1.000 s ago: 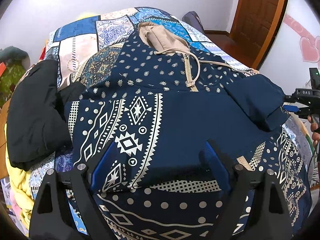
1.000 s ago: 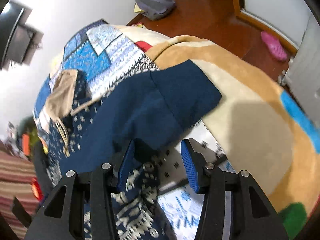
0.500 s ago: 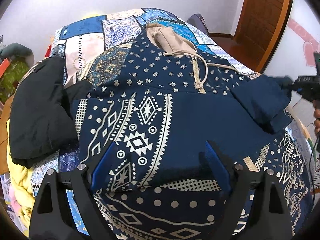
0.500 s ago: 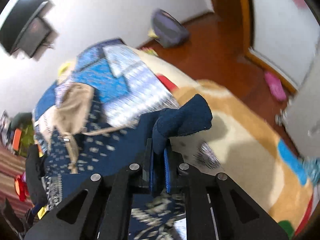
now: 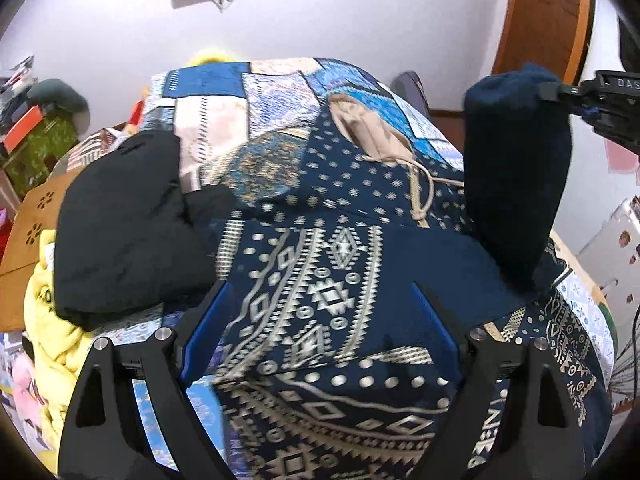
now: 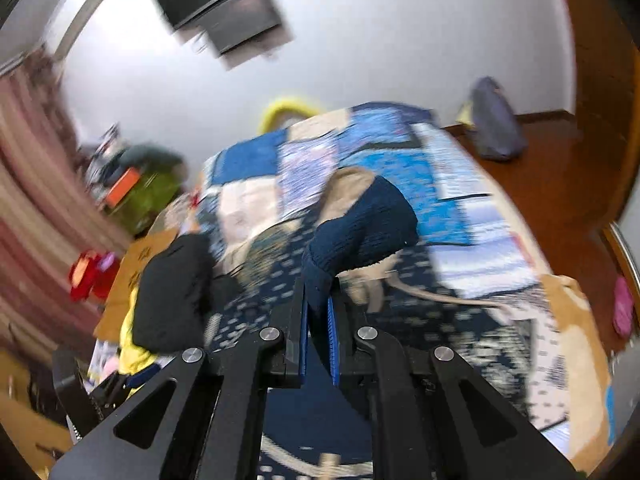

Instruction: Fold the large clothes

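Observation:
A navy hoodie (image 5: 328,288) with white patterns, a beige hood (image 5: 368,136) and drawstrings lies spread on the bed. My left gripper (image 5: 320,328) is open and empty, hovering just above the hoodie's lower front. My right gripper (image 6: 318,308) is shut on the plain navy sleeve (image 6: 360,220) and holds it lifted above the bed. In the left wrist view the raised sleeve (image 5: 516,176) hangs at the right from the right gripper (image 5: 560,92).
A black garment (image 5: 120,232) lies on the bed's left side over yellow fabric (image 5: 52,340). A patchwork quilt (image 5: 248,100) covers the bed. A grey bag (image 6: 496,124) sits on the wooden floor; a door (image 5: 540,16) stands at the right.
My right gripper closed on the sleeve, lifted it off the bed and swung it up and inward over the hoodie. My left gripper stayed open and moved slightly closer.

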The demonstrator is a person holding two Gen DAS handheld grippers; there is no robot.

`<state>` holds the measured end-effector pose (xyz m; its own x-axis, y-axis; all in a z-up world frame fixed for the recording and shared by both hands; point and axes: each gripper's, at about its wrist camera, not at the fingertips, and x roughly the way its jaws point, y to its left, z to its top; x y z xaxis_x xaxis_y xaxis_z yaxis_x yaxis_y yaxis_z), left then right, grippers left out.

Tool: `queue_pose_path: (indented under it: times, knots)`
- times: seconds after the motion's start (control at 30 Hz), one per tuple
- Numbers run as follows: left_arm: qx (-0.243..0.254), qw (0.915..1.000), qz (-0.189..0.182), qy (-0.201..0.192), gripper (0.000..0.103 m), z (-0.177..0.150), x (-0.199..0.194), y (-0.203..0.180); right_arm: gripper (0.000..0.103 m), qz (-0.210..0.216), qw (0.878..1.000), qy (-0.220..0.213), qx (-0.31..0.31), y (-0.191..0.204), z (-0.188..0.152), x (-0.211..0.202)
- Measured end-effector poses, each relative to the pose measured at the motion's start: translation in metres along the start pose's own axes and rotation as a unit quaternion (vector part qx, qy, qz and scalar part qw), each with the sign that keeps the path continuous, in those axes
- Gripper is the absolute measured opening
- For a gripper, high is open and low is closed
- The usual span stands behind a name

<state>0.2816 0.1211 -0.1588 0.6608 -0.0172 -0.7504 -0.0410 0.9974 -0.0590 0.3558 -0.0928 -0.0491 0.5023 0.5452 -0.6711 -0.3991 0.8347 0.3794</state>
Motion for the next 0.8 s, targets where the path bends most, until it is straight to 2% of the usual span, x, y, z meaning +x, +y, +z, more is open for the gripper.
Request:
queue_pose_path:
  times: [0.13,0.23,0.4,0.5,0.57,0.6,0.67,0.8]
  knots:
    - [-0.023,0.9997,0.01,-0.005,0.088,-0.009,-0.012,0.028,0.007,0.018,0.998,0.057,-0.025,0.035,-0.018,0.048]
    - [-0.04,0.9991,0.016,-0.001,0.088,-0.02,-0.018,0.047,0.007,0.026,0.991,0.124,-0.036,0.052,-0.045,0.089]
    - [-0.059,0.9978,0.03,0.011,0.088,-0.039,-0.022,0.072,0.009,0.014,0.971,0.232,-0.054,0.069,-0.095,0.149]
    - [-0.071,0.9968,0.033,0.018,0.088,-0.048,-0.022,0.081,0.013,0.003,0.959,0.276,-0.066,0.077,-0.118,0.166]
    - [-0.077,0.9962,0.032,0.025,0.088,-0.052,-0.02,0.084,0.017,-0.006,0.955,0.287,-0.073,0.079,-0.123,0.168]
    - [-0.079,0.996,0.032,0.027,0.088,-0.054,-0.018,0.085,0.025,0.0,0.955,0.288,-0.075,0.081,-0.122,0.166]
    - [-0.081,0.9957,0.032,0.032,0.088,-0.056,-0.016,0.084,0.036,0.012,0.953,0.295,-0.071,0.083,-0.118,0.159]
    - [-0.076,0.9962,0.025,0.034,0.088,-0.055,-0.014,0.075,0.037,0.018,0.956,0.277,-0.094,0.092,-0.109,0.139]
